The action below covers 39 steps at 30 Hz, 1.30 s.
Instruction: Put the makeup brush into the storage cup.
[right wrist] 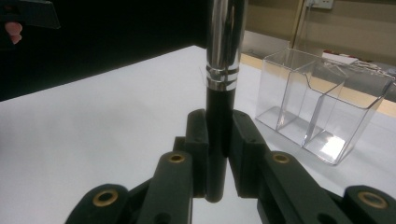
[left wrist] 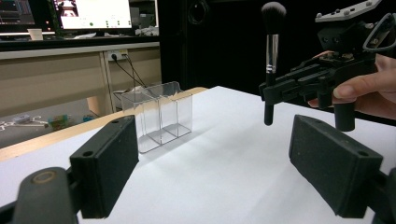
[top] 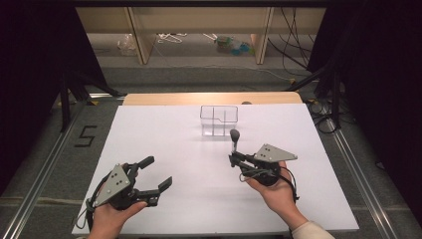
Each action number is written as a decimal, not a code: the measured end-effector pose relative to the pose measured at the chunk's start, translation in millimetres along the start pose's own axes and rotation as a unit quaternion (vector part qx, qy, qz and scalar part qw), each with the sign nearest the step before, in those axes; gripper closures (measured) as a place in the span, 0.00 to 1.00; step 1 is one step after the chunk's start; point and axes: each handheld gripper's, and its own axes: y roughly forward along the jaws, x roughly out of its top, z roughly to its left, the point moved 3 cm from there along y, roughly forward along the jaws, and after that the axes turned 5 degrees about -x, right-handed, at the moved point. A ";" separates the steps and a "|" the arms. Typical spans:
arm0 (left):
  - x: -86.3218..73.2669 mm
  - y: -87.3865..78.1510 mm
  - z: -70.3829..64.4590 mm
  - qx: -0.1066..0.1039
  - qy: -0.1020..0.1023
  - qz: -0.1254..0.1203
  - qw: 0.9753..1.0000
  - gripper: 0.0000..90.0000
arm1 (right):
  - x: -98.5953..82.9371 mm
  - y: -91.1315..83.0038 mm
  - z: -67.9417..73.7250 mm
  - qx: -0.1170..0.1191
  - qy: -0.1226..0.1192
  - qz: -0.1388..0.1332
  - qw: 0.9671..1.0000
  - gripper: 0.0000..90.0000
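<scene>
A makeup brush (top: 234, 141) with a black handle, silver ferrule and dark bristles stands upright in my right gripper (top: 232, 159), which is shut on the handle (right wrist: 218, 135). In the left gripper view the brush (left wrist: 271, 56) hangs above the white table with the right gripper (left wrist: 270, 91) behind it. A clear plastic organizer (top: 219, 120) with several compartments stands at the far middle of the table, just beyond the brush; it is empty (right wrist: 322, 102) (left wrist: 159, 114). My left gripper (top: 156, 173) rests at the near left, jaws wide open, nothing between them (left wrist: 215, 168).
The white table (top: 164, 144) has a wooden strip along its far edge. Beyond it are shelves with loose items and cables on the floor. Dark curtains and stand legs flank both sides.
</scene>
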 end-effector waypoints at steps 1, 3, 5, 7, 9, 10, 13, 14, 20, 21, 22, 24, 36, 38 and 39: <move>-0.1 -0.5 -0.3 0.002 0.000 0.004 1.000 0.17 | 0.0 0.3 0.0 0.003 0.002 0.001 1.000 0.88; -0.4 -0.4 -0.9 0.002 -0.003 0.005 1.000 0.17 | 0.5 0.1 -1.4 -0.003 -0.001 -0.002 1.000 0.88; -0.6 -0.3 -1.1 0.002 -0.004 0.004 1.000 0.17 | 1.0 -0.5 -2.6 -0.004 0.001 -0.002 1.000 0.88; -0.6 -0.5 -0.7 0.002 -0.002 0.005 1.000 0.17 | 1.3 -0.4 -4.1 -0.009 0.000 -0.004 1.000 0.88; -0.8 -0.5 -0.8 0.002 -0.004 0.004 1.000 0.17 | 1.9 -0.2 -5.4 -0.006 0.002 -0.002 1.000 0.88; -1.0 -0.6 -0.7 0.003 -0.004 0.005 1.000 0.17 | 2.4 -0.1 -6.1 -0.004 0.004 -0.003 1.000 0.88; -1.7 0.0 -0.3 0.001 -0.001 0.006 1.000 0.17 | 4.1 0.9 -8.9 -0.009 0.004 -0.006 1.000 0.88; -1.9 0.2 -0.2 0.001 0.000 0.006 1.000 0.17 | 4.6 1.0 -10.2 -0.012 0.001 -0.006 1.000 0.88; -1.8 -0.1 0.0 0.002 -0.001 0.005 1.000 0.17 | 7.2 3.9 -13.8 -0.015 0.004 -0.008 1.000 0.88; -2.0 -0.1 0.0 0.001 -0.002 0.005 1.000 0.17 | 7.7 4.4 -14.1 -0.015 0.005 -0.009 1.000 0.88; -2.1 -0.1 0.1 0.001 -0.002 0.005 1.000 0.17 | 8.2 5.2 -14.6 -0.018 0.003 -0.010 1.000 0.88; -2.0 -0.6 0.6 0.002 0.000 0.007 1.000 0.17 | 9.1 5.9 -15.3 -0.016 0.002 -0.010 1.000 0.88; -2.0 -0.5 0.7 0.002 0.000 0.005 1.000 0.17 | 13.2 8.8 -21.8 -0.025 0.001 -0.014 1.000 0.88; -2.1 -0.4 0.6 0.003 0.001 0.005 1.000 0.17 | 13.8 9.9 -23.2 -0.029 -0.002 -0.014 0.999 0.88; -2.1 -0.4 0.6 0.002 0.001 0.005 1.000 0.17 | 13.8 10.3 -23.4 -0.029 -0.001 -0.014 0.999 0.88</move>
